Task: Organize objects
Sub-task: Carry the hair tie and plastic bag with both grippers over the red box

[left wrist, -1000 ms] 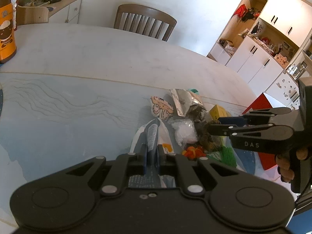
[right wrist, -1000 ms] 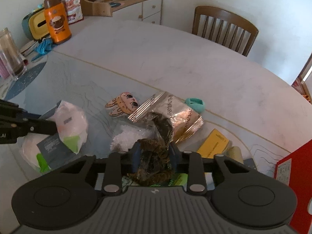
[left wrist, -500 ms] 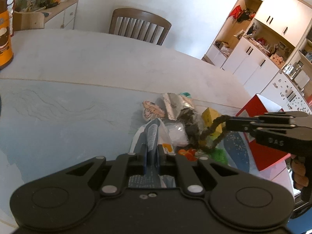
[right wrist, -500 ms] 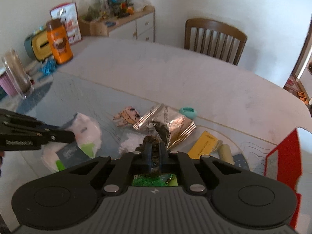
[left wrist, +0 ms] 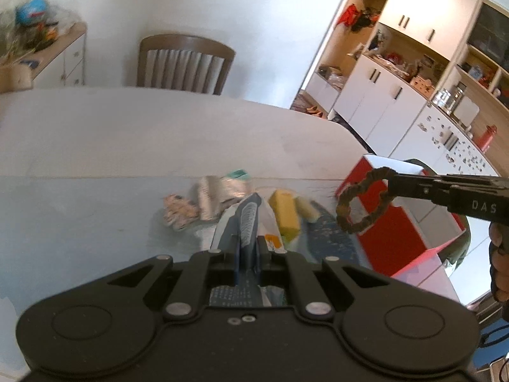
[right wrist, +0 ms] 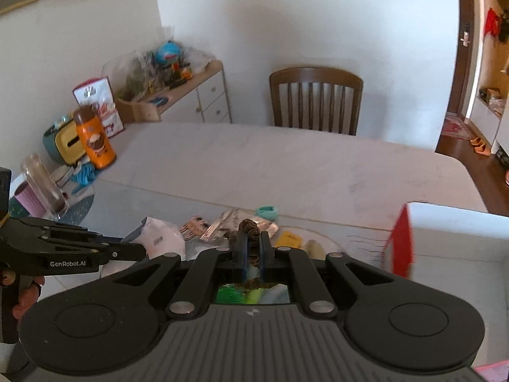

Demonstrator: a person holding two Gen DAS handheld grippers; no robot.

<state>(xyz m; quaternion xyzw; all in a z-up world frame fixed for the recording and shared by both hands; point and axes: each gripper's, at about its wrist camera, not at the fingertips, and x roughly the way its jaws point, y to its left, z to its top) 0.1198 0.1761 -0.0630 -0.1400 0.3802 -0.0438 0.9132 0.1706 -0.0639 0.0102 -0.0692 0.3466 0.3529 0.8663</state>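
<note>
Two claws loaded: right claw (right wrist: 251,248) clenching brown scrunchie (left wrist: 362,203), left claw (left wrist: 248,248) pinching plastic packet (left wrist: 251,213); next, probably lowering scrunchie into red box (left wrist: 410,222).

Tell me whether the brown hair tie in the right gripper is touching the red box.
Apart. In the left wrist view the hair tie hangs from the right gripper, raised clear of the red box.

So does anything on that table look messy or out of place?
Yes: small items lie in a loose heap on the table: a foil packet, a yellow box, a teal piece. The red box juts past the table's edge.
</note>
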